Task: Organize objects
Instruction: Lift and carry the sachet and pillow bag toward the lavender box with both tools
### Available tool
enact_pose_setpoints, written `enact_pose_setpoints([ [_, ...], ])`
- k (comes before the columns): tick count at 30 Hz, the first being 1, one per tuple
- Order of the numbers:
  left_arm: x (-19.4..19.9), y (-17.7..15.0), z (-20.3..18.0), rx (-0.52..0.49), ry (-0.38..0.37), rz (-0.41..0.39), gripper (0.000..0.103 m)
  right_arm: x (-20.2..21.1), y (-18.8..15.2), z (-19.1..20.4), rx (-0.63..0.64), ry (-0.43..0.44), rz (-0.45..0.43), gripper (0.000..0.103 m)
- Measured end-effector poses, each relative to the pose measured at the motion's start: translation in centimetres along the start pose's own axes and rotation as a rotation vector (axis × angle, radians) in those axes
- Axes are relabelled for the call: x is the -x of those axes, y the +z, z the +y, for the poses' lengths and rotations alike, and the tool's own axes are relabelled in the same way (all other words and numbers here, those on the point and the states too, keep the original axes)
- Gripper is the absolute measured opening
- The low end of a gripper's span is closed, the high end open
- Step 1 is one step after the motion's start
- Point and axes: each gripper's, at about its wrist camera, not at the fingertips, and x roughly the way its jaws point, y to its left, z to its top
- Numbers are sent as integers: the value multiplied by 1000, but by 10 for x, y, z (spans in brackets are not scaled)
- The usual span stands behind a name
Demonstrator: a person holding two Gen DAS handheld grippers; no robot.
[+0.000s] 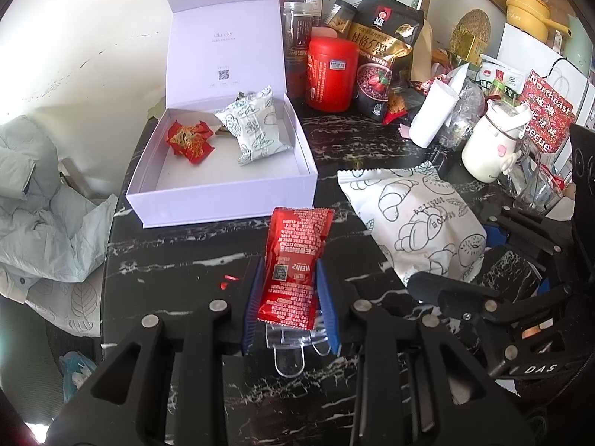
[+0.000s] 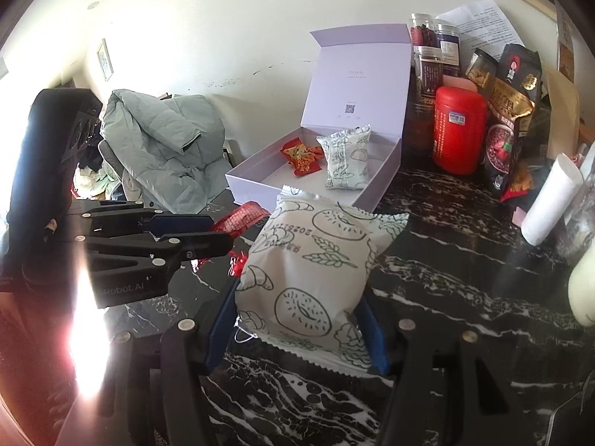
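Gripping a red ketchup sachet (image 1: pixel 295 264), the left hand-held gripper (image 1: pixel 290 290) is clamped narrow; the right hand-held gripper (image 2: pixel 301 319) clasps a white pastry packet (image 2: pixel 308 278) near the open box (image 2: pixel 375 186).

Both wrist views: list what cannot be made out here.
- Right wrist view: most of the red ketchup sachet, hidden behind the left claw and the held pastry packet.
- Left wrist view: the right claw, fingertips behind that packet.
- Both views: small print inside the lilac box lid, too small.
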Motion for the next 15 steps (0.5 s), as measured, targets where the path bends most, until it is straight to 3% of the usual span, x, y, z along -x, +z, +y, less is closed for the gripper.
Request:
enact_pose_setpoints([
  [15, -17, 54, 30, -27, 1, -40, 27, -32, 57, -3, 73, 39, -1, 61],
])
